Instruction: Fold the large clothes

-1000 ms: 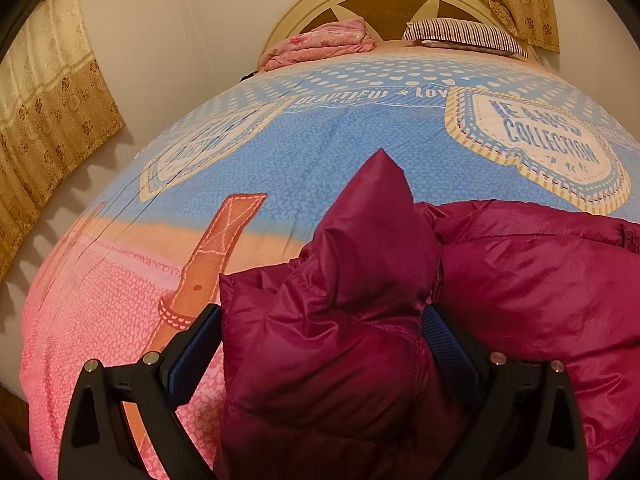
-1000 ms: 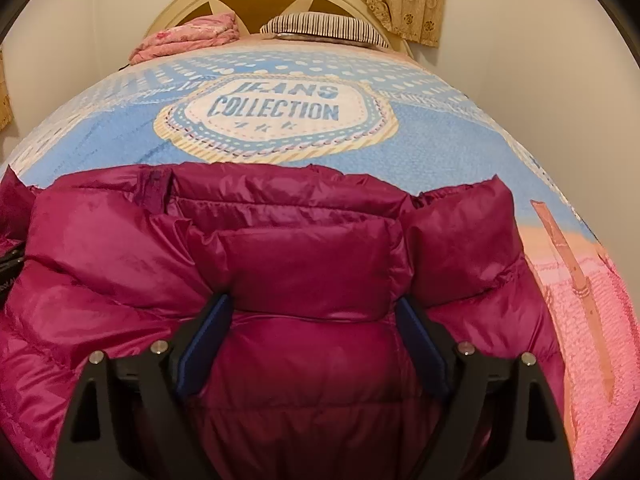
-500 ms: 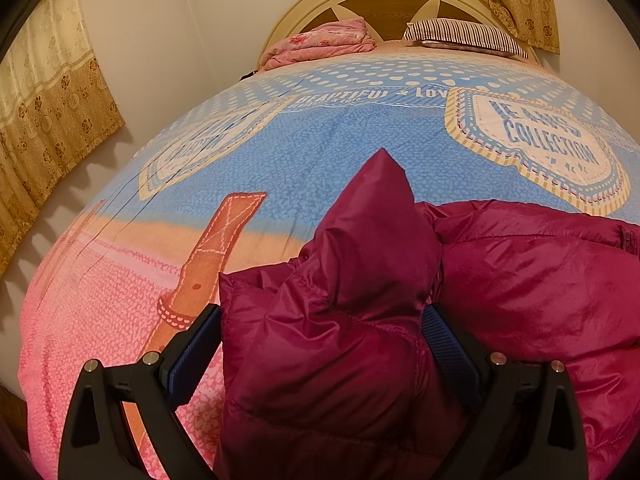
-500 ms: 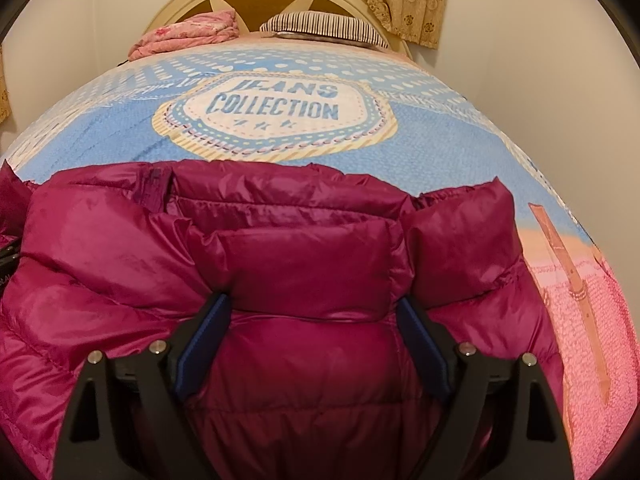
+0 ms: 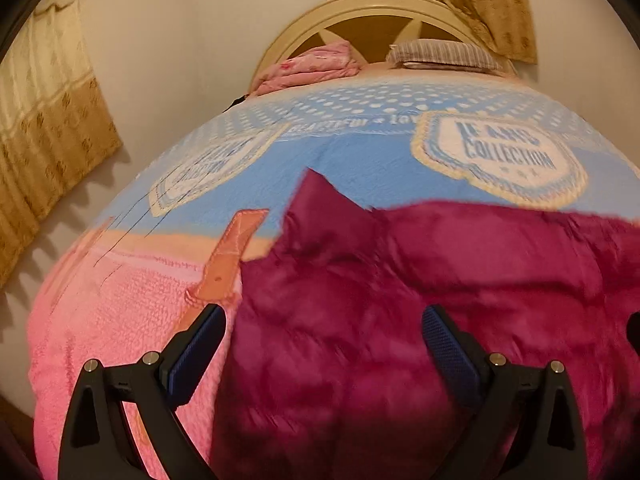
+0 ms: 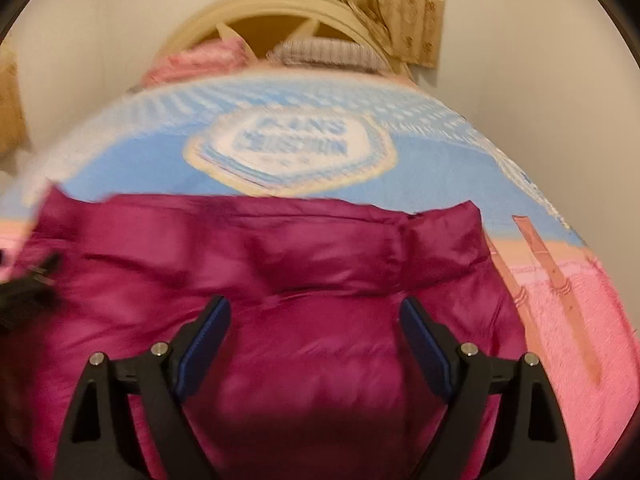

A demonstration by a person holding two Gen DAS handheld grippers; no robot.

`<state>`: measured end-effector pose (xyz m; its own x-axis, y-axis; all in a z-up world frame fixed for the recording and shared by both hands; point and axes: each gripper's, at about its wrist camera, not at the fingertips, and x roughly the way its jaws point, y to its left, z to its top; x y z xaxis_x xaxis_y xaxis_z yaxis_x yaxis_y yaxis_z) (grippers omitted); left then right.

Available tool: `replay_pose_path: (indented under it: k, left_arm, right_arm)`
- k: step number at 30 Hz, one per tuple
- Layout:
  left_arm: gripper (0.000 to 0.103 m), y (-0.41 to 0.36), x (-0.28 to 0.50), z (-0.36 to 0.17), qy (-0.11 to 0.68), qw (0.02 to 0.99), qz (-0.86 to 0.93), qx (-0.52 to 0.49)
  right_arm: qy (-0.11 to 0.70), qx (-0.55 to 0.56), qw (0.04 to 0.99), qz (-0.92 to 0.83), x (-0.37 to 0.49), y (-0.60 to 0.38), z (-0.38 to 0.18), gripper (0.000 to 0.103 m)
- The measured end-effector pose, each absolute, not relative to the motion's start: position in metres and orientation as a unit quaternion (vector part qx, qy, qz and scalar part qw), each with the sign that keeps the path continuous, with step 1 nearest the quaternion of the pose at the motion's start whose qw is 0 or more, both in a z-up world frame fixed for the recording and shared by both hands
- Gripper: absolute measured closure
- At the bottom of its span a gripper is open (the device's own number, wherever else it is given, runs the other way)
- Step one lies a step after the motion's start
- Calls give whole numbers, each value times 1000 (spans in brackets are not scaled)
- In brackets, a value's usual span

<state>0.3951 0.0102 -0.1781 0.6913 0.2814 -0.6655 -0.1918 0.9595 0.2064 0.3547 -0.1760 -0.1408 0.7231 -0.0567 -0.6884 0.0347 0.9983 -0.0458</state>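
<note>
Puffer jacket point(image 5: 400, 312): a magenta quilted down garment lying on the bed, filling the lower centre and right of the left wrist view and the lower centre and left of the right wrist view point(image 6: 304, 280); both views are blurred.
Jacket peak: one pointed fold stands up at the centre of the left wrist view, against the blue band of the blanket.
Left tool point(image 5: 322, 344): wide open — blue-padded fingers point(image 5: 196, 354) spread at the bottom of the frame, the jacket lying between them; whether the pads touch the fabric cannot be told.
Right tool point(image 6: 314, 338): wide open too, its fingers point(image 6: 202, 350) apart over the jacket's puffy panel at the bottom centre; contact cannot be told.
Blanket point(image 5: 120, 304): covers the bed, pink in the lower part, blue above, with a "JEANS COLLECTION" badge point(image 5: 504, 152) in the upper right of the left wrist view.
Headboard point(image 5: 360, 12): cream, arched, top centre.
Pillows: a pink folded bundle point(image 5: 316, 66) and a striped pillow point(image 5: 440, 54) side by side below the headboard.
Curtains point(image 5: 44, 128): beige patterned — at the left edge and the top right.
</note>
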Motion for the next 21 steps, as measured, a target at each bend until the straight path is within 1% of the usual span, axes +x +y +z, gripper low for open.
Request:
replay_pose_path:
  k: [2,5,7,10,14,21]
  left_arm:
    - [4,2,395,-190,375,914,133,78]
    - [4,0,395,-199,370,915,140,75]
    - [4,1,397,-204,376,914,135,72]
    - [4,4,400,-206,384,912,129,62]
    - [4,15,390,-200,386,911,133,51]
    - [4,55,335,-183,387,911,139,13]
  right_arm:
    - [355,-22,934,-5,337,-159,-137,12]
    - [371,-40,928,8,334,-142,-156,12]
    - [366,-56,929,-3,335,-139,-171,11]
    - [378,-58,924,-5,340,-139,-178,9]
    - [396,-56,916,0,350,-141,-186,6]
    - [401,-66,914,-7,351,-139,-191,6]
